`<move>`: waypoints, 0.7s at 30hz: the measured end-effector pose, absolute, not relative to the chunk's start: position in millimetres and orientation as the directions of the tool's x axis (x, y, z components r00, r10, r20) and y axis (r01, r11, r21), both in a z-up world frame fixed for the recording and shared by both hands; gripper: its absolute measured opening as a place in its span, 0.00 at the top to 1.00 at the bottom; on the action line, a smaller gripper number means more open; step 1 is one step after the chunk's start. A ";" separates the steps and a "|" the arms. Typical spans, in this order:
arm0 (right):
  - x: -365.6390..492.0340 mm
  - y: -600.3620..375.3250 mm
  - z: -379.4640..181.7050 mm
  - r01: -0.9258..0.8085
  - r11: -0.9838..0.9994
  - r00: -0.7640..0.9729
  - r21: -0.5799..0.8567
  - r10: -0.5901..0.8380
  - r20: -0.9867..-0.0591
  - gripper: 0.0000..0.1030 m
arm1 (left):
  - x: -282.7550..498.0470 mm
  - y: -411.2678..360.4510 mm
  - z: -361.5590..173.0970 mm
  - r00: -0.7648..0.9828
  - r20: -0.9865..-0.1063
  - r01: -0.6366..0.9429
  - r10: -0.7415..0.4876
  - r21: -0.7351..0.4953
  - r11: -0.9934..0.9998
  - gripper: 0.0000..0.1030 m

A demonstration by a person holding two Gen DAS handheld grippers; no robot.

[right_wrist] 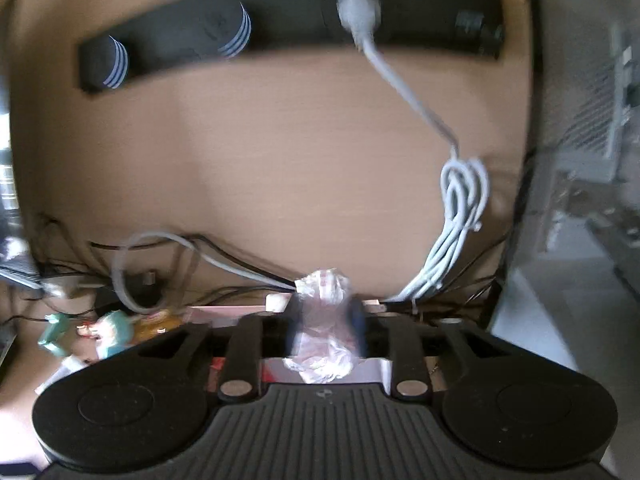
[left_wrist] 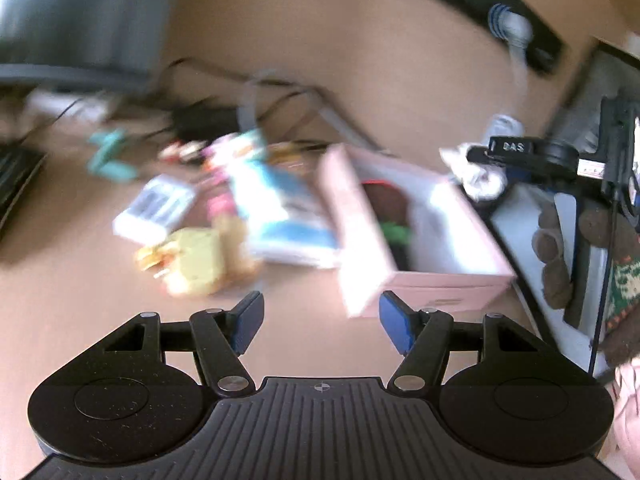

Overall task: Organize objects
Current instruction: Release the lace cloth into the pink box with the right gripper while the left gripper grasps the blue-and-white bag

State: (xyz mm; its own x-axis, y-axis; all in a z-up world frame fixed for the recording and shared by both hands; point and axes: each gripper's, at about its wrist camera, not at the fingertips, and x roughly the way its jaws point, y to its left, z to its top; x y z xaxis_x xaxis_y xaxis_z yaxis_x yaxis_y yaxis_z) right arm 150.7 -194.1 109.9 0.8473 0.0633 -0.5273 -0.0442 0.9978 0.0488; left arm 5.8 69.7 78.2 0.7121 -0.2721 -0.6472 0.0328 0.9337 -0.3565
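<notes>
My left gripper (left_wrist: pixel 320 312) hangs open over the desk with nothing between its blue pads. Ahead of it lies a blurred pile: a yellow toy (left_wrist: pixel 196 260), a blue and white packet (left_wrist: pixel 280 216) and a white pack (left_wrist: pixel 156 208). To the right of the pile stands an open pink box (left_wrist: pixel 436 280) holding dark and green things. In the right wrist view my right gripper (right_wrist: pixel 326 316) has its jaws apart, with a crumpled clear wrapper (right_wrist: pixel 324 284) loose between the blurred pads. The pink box rim shows just beneath it.
A black power strip (right_wrist: pixel 280 24) is fixed to the back panel, and a bundled white cable (right_wrist: pixel 460 208) hangs from it. Tangled cables and teal figurines (right_wrist: pixel 116 332) lie at the back left. A keyboard (left_wrist: pixel 16 176) is far left, a grey case (right_wrist: pixel 580 120) right.
</notes>
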 end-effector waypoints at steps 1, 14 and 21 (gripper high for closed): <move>163.5 -193.5 104.8 -0.030 0.998 0.824 0.050 0.053 -0.564 0.39 | 5.7 80.8 78.8 0.715 -0.652 0.000 -0.252 -0.361 0.933 0.33; 43.3 -169.7 100.8 -0.147 0.988 0.819 0.037 0.143 -0.556 0.21 | 133.3 79.8 77.7 0.635 -0.738 -0.040 -0.229 -0.327 0.944 0.33; -15.3 -170.0 82.8 -0.115 0.993 0.801 -0.009 0.087 -0.592 0.19 | 181.4 62.4 37.1 0.561 -0.807 -0.012 -0.183 -0.229 0.973 0.21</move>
State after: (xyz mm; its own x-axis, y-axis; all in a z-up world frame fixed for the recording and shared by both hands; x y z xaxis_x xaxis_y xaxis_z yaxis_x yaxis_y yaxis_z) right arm -15.3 -170.0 82.8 0.8010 0.0874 -0.5923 -0.1152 0.9933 -0.0091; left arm 181.4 62.4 37.1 0.5612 -0.1831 -0.8072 -0.0116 0.9734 -0.2289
